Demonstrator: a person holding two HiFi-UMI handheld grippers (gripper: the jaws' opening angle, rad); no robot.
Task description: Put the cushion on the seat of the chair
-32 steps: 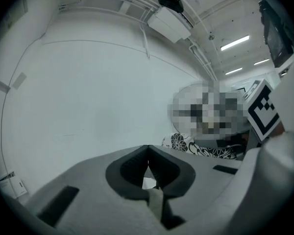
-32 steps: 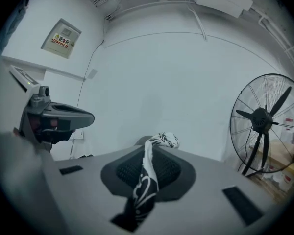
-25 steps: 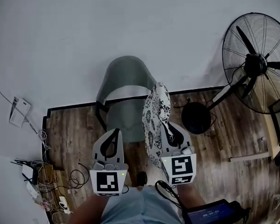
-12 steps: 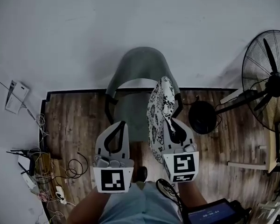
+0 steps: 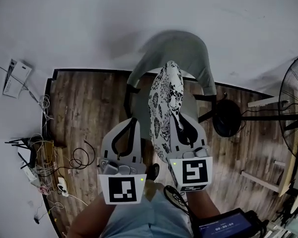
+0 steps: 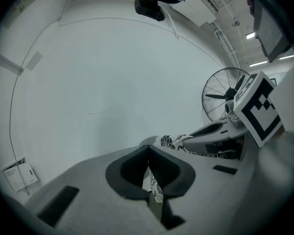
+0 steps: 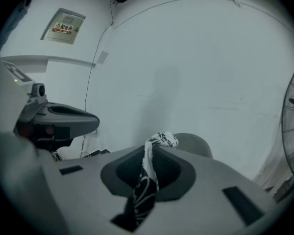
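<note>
Writing, wall sign: a small sign (image 7: 63, 27) hangs high on the far wall at the left of the right gripper view. It has a yellow band and a line of characters too small to read.
Writing, screen: a dark device (image 5: 223, 228) at the near right edge of the head view shows a row of pale digits, too blurred to read.
Markers: each gripper carries a cube with a black-and-white square pattern and no letters.
Right gripper (image 5: 175, 115): its jaws are clamped on the near edge of the cushion (image 5: 165, 103). The patterned fabric runs between the dark pads and sticks out past the tips.
Cushion and claw: the cushion stands on edge, rising from the right gripper's jaws away toward the chair (image 5: 188, 53). Its black-and-white floral face is turned to the left.
Cushion place: it is held in the air over the right part of the seat (image 5: 139, 105), with its far tip near the chair's backrest. Whether it touches the seat cannot be told.
Left gripper (image 5: 133, 121): its jaw tips meet with nothing gripped. It sits just left of the cushion, and a strip of the pattern shows through the gap behind its pads.
Chair: grey, against the far white wall, on a wooden floor (image 5: 84, 113).
Fan (image 5: 295, 113): stands at the right, its round base (image 5: 227, 118) just right of the chair.
Cables (image 5: 39, 167): tangled at the near left.
</note>
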